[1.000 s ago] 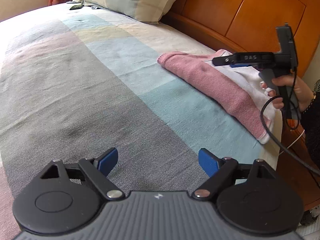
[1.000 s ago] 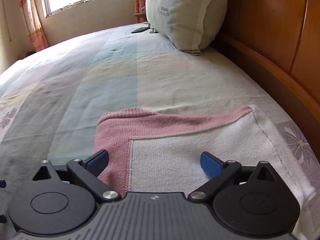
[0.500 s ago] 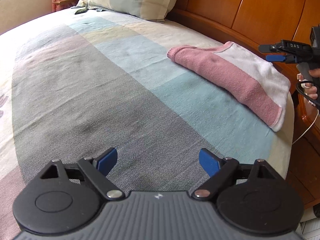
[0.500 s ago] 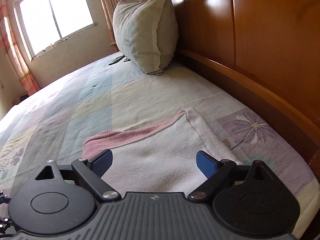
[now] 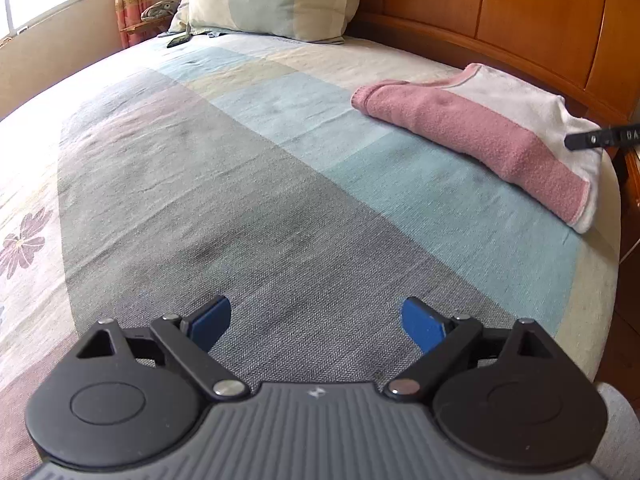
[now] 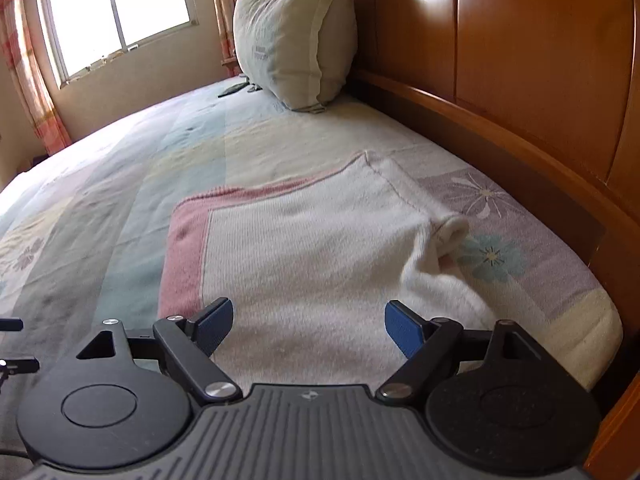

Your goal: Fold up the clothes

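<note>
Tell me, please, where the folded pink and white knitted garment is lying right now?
The folded pink and white knitted garment lies on the patchwork bedspread at its right edge, beside the wooden headboard, directly ahead of the open right gripper.

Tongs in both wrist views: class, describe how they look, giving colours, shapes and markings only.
Both the left tongs and the right tongs have a ribbed grey body with a small pale logo, two round black discs, black link arms with silver pivot pins, and flat blue pads on the fingertips.
</note>
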The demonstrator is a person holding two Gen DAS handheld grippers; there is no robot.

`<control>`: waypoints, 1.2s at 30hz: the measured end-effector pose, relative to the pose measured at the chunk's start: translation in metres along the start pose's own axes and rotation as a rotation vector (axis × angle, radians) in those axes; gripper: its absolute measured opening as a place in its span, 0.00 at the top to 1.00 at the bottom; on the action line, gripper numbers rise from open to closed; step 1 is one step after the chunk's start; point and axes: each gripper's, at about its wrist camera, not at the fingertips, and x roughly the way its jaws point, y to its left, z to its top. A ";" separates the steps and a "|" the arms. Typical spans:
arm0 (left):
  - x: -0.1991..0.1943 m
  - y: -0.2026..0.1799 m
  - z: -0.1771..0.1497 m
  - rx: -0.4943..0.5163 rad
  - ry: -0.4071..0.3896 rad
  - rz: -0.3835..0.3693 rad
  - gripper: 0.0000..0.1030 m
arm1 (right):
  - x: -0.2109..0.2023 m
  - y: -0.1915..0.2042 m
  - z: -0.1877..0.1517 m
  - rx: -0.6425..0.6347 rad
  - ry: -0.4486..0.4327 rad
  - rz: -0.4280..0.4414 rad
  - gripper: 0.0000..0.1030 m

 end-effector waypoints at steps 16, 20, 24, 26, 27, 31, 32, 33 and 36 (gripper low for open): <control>-0.006 -0.004 -0.006 0.026 0.002 -0.013 0.10 | -0.018 0.036 -0.020 -0.085 -0.064 -0.084 0.08; -0.005 -0.005 -0.006 0.020 -0.004 -0.015 0.10 | -0.015 0.022 -0.005 -0.052 -0.120 -0.128 0.08; -0.003 -0.007 -0.006 0.024 -0.001 -0.024 0.10 | 0.004 -0.001 0.013 -0.011 -0.140 -0.125 0.08; -0.004 -0.007 -0.007 0.030 -0.001 -0.018 0.10 | 0.017 -0.014 0.011 0.025 -0.105 -0.153 0.08; -0.005 -0.006 -0.007 0.032 -0.002 -0.014 0.10 | 0.022 -0.020 0.009 0.040 -0.091 -0.179 0.09; -0.004 -0.001 -0.007 0.019 -0.003 0.005 0.10 | 0.007 -0.025 0.006 0.083 -0.143 -0.206 0.10; -0.003 -0.001 -0.007 0.013 -0.003 0.006 0.10 | 0.002 -0.024 0.006 0.092 -0.161 -0.189 0.09; -0.003 -0.001 -0.006 0.010 -0.003 0.004 0.10 | -0.001 -0.018 0.007 0.066 -0.174 -0.169 0.09; -0.004 -0.004 -0.006 0.019 -0.006 0.005 0.10 | 0.003 0.000 0.011 -0.016 -0.170 -0.114 0.07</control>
